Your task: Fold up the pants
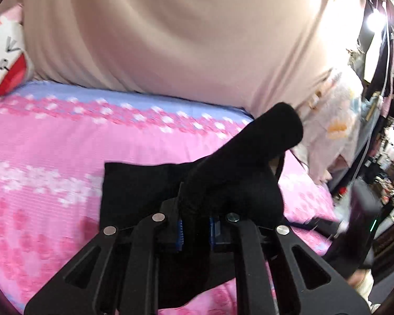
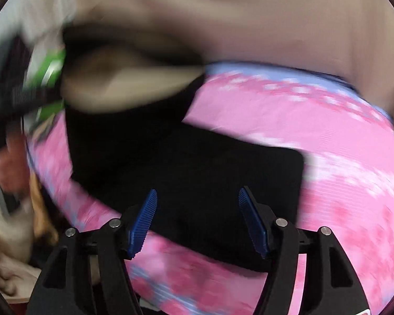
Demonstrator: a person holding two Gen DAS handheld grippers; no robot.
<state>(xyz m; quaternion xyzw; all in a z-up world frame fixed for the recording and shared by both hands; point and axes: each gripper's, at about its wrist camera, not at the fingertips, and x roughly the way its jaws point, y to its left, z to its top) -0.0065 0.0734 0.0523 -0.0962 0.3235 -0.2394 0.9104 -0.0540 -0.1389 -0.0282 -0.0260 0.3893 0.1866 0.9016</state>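
The black pants [image 2: 197, 183] lie on the bed [image 1: 52, 152], on its pink flowered cover, already gathered into a compact dark rectangle with one part raised. The left gripper [image 1: 194, 229] is clamped on a bunch of that black cloth, its blue pads almost hidden by the fabric, and a rolled end of the pants stands up beyond it toward the beige curtain [image 1: 170, 39] along the bed's far edge. The right gripper [image 2: 197, 220] hangs just above the flat part of the pants with its blue pads [image 2: 144, 218] wide apart and nothing between them; that view is smeared by motion, so how near it is to the cloth cannot be told.

The step in hand looks like carrying the lifted portion over onto the flat stack. To do it well, the left gripper should keep a firm pinch and draw the cloth across low and evenly, so the layer lands square with the edges underneath instead of bunching. The right gripper is best used to press or pinch the resting layers near the fold line so they do not slide on the cover. Release only once the edges line up. A white and red pillow [image 1: 5, 52] sits at the bed's far left corner, well clear of the work.
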